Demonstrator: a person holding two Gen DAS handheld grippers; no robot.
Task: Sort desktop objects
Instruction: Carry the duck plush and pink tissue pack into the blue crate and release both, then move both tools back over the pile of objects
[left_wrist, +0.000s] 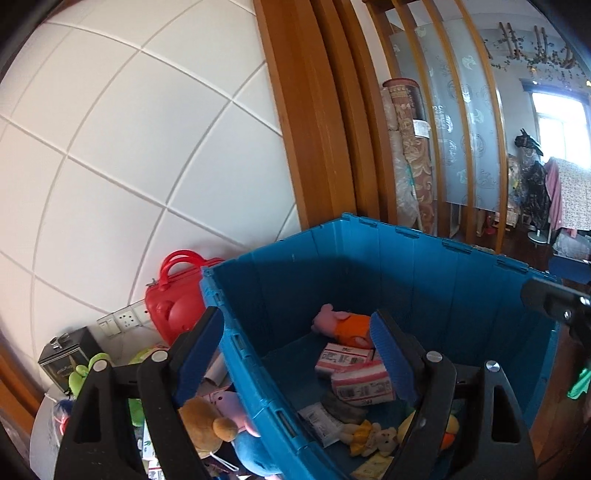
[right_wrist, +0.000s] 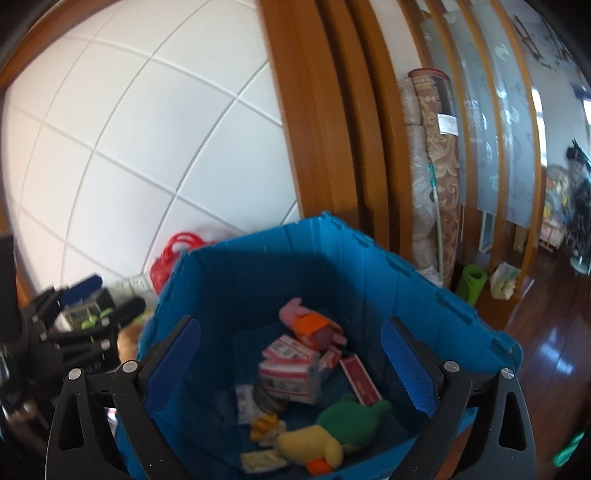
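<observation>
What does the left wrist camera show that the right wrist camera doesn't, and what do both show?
Only the left wrist view shows the brown plush bear and the pink-and-blue pig plush outside the bin. Only the right wrist view shows the green plush toy in the bin and the rolled green mat. Both show the blue plastic bin, the pink plush in orange, pink-and-white boxes and the red plastic case.

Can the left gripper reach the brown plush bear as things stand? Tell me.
Probably yes. The left gripper is open and straddles the blue crate's wall; the brown plush bear lies outside the crate, below its left finger, with nothing covering it.
</observation>
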